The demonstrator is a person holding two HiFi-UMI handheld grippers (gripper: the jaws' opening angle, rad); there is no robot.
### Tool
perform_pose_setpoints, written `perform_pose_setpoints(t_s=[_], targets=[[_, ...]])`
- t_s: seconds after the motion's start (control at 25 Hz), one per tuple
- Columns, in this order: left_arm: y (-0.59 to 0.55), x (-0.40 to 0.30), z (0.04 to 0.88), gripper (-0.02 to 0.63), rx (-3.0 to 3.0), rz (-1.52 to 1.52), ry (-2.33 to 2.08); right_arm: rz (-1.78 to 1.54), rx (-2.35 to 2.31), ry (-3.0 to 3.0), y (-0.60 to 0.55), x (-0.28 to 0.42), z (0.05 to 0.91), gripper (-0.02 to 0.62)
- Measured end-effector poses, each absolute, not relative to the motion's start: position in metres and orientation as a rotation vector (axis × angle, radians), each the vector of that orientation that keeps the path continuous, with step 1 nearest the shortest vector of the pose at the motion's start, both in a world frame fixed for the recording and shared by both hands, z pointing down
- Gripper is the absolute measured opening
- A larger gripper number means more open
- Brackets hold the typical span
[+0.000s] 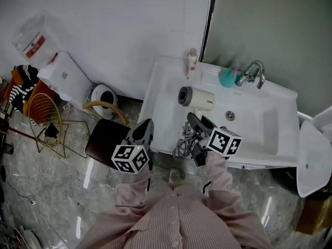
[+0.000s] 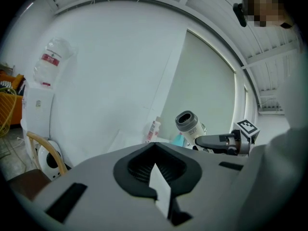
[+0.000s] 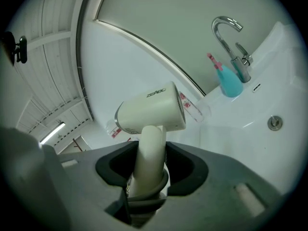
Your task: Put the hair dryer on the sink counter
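A cream hair dryer (image 1: 197, 98) with a dark nozzle end hangs just above the white sink counter (image 1: 161, 87), left of the basin. My right gripper (image 1: 194, 126) is shut on its handle; in the right gripper view the dryer (image 3: 151, 112) stands up between the jaws with its grey cord looped round the handle base. The cord (image 1: 184, 144) dangles over the counter's front edge. My left gripper (image 1: 145, 129) hovers off the counter's front left corner, shut and empty, and from there I see the dryer (image 2: 188, 124) to the right.
A chrome faucet (image 1: 254, 72), a teal cup (image 1: 226, 77) and a small bottle (image 1: 192, 61) line the counter's back. A dark chair (image 1: 106, 139), a wire basket (image 1: 44, 115) and a white water dispenser (image 1: 65, 77) stand on the floor to the left.
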State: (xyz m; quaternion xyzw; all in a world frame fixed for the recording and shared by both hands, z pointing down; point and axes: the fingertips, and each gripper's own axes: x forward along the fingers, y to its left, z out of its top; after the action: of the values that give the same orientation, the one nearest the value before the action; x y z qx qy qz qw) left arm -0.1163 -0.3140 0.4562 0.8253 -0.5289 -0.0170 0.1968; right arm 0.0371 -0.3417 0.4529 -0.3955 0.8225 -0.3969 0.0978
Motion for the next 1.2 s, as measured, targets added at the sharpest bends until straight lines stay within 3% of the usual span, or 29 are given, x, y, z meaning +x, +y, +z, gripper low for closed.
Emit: perform_pose_setpoints(t_s=[1.2], targets=[[-0.408, -0.125, 0.541, -0.002, 2.125, 0.064, -1.285, -1.537, -1.373, 2.553, -0.443, -0.018, 0.588, 0.172]])
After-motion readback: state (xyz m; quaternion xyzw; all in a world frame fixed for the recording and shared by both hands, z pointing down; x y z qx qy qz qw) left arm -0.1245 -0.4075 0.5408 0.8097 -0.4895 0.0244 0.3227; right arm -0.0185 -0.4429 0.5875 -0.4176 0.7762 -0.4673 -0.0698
